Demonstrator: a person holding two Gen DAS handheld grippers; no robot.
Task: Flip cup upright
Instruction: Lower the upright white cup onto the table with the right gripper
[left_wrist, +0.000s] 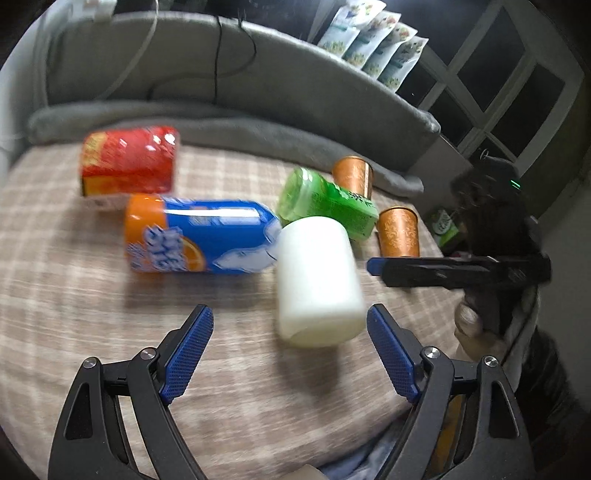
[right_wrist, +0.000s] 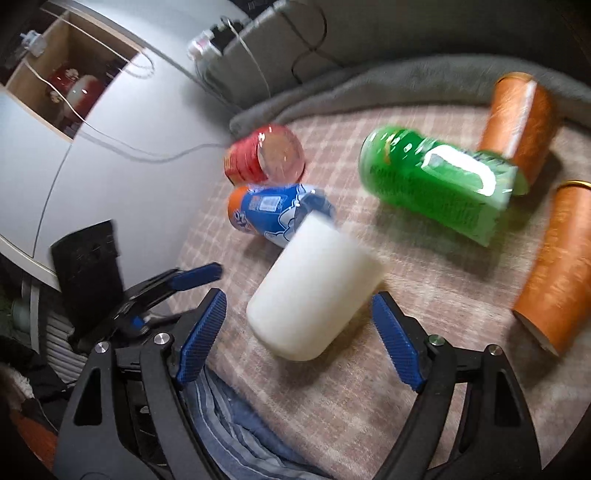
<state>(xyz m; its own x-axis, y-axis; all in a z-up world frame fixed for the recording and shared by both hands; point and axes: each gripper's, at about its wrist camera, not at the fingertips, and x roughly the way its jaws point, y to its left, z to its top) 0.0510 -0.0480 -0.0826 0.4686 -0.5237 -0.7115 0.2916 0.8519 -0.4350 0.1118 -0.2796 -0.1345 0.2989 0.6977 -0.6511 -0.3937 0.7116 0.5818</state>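
A white cup (left_wrist: 318, 282) lies on its side on the plaid cloth (left_wrist: 66, 295); it also shows in the right wrist view (right_wrist: 314, 291). My left gripper (left_wrist: 290, 350) is open and empty, with the cup just ahead, close to its right finger. My right gripper (right_wrist: 299, 334) is open and empty, with the cup's near end between its fingertips, untouched. The right gripper shows side-on in the left wrist view (left_wrist: 373, 266), right of the cup. The left gripper shows at the left of the right wrist view (right_wrist: 199, 275).
A blue and orange can (left_wrist: 199, 236), a red can (left_wrist: 129, 160) and a green bottle (left_wrist: 328, 203) lie behind the cup. Two copper cups (left_wrist: 399, 232) (left_wrist: 352, 175) stand at the right. A grey blanket (left_wrist: 221, 122) borders the far side. The cloth's edge drops off near me.
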